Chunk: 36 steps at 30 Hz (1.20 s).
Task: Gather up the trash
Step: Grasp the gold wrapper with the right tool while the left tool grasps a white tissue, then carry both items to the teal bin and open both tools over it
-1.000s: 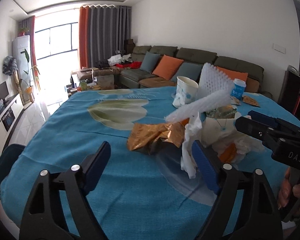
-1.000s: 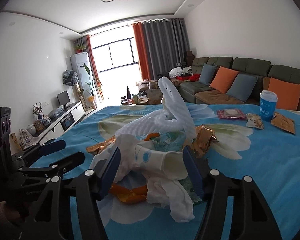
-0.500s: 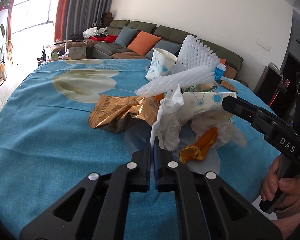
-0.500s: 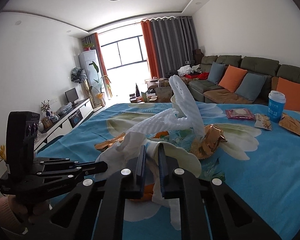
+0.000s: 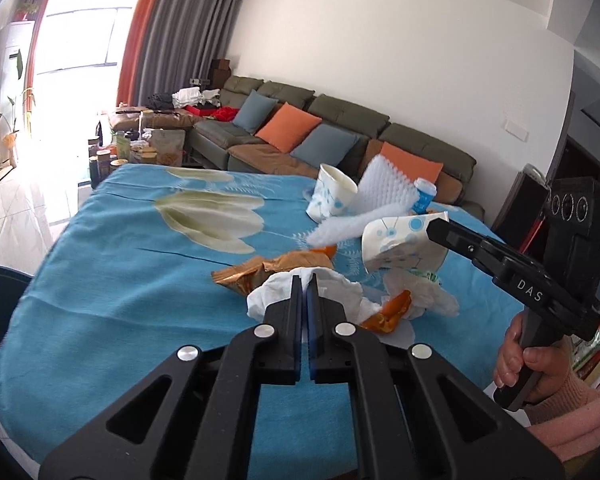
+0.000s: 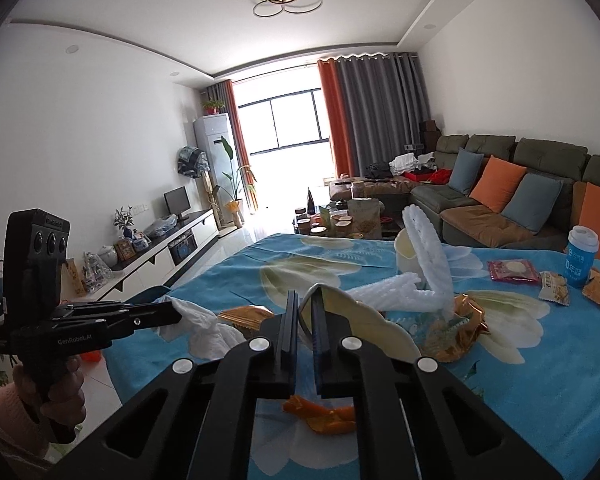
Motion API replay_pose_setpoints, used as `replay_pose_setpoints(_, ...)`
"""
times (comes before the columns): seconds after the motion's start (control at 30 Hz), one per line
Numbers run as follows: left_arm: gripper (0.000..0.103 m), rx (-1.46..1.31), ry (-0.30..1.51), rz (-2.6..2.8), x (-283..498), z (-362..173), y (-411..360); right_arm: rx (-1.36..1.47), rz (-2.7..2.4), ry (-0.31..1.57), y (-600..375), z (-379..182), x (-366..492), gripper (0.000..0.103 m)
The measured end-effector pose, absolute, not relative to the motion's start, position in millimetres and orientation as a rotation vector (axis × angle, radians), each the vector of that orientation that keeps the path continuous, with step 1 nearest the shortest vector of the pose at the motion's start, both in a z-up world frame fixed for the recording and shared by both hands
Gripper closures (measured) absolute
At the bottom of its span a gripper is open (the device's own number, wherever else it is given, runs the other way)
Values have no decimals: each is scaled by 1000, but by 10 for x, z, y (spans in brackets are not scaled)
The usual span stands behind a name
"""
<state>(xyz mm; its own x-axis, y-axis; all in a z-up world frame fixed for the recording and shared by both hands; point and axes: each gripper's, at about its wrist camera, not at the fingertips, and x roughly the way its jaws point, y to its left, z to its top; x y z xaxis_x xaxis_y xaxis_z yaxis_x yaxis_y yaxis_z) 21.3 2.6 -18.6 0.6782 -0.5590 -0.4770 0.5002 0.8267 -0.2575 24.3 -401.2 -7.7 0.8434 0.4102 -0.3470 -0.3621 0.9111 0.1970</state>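
Note:
A trash pile lies on the blue floral tablecloth [image 5: 112, 280]. My left gripper [image 5: 305, 280] is shut on a crumpled white tissue [image 5: 340, 292], held just above the cloth; it also shows in the right wrist view [image 6: 200, 320]. My right gripper [image 6: 303, 300] is shut on a squashed paper cup [image 6: 360, 320] with blue dots, which also shows in the left wrist view [image 5: 396, 240]. Gold foil wrappers [image 5: 260, 272] [image 6: 456, 328], white foam netting [image 6: 424, 276] and orange peel [image 6: 324, 412] lie around them.
An upright paper cup [image 5: 334, 196] and a blue lidded cup [image 6: 582, 252] stand on the table. Snack packets [image 6: 512, 272] lie at the far right. A sofa [image 6: 540, 200] is behind the table; a TV cabinet [image 6: 160, 252] is to the left.
Both grippers went from open to shut: the left on the tissue, the right on the squashed cup. Both have since lifted their pieces away from the pile.

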Motion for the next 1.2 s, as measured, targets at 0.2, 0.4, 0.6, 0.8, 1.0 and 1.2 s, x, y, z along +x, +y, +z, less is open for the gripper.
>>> replay_pose_setpoints(0.2,101,-171,541,-589,75,-51,406,128,496,378,-3814,36,290,98)
replay_pose_setpoints(0.4,101,-161,525,-568,-49,-50,633,113,623,390,-3419,100,408,98)
replay_pose_setpoints(0.6,101,-171,537,-527,-108,-93,797,62,722,476,-2967,-15,591,98)
replay_pose_setpoints(0.8,101,-197,501,-408,-182,-18,1169,67,780,496,-2692,-1,665,98)
replay_pose_setpoints(1.0,101,-249,470,-289,-166,74,1662,77,873,500,-2330,69,787,98)
replay_pose_setpoints(1.2,101,-284,508,-247,-97,-50,1912,49,954,595,-1883,-153,946,98)
